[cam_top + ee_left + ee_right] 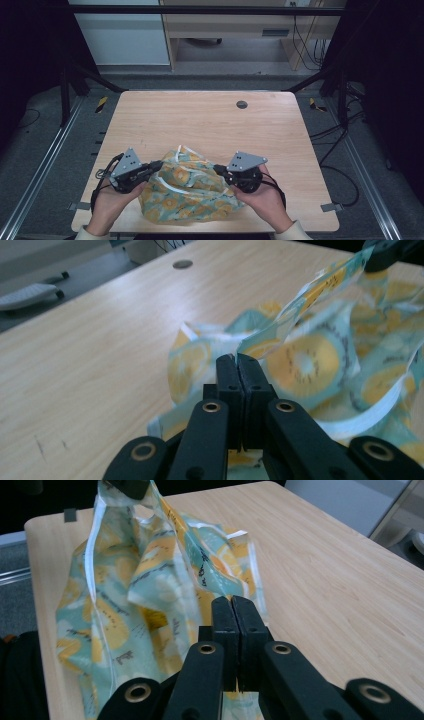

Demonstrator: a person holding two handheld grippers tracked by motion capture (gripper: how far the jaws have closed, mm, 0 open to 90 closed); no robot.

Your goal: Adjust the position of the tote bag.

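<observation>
A crumpled teal bag with yellow fruit print (190, 192) lies near the table's front edge, between my two grippers. My left gripper (159, 164) is shut on the bag's left upper edge, and in the left gripper view its jaws (235, 358) meet on a fold of the bag (310, 355). My right gripper (217, 169) is shut on the bag's right upper edge. In the right gripper view its jaws (232, 600) close on the bag (125, 605). Each gripper view shows the other gripper pinching a raised strip of the bag: the right one (387, 252) and the left one (127, 486).
The wooden table (200, 120) has a small round grommet (241, 104) near its far edge. A person's hands hold the grippers at the front edge. Black frame rails flank the table, cables lie on the floor at the right, and a wooden desk stands behind.
</observation>
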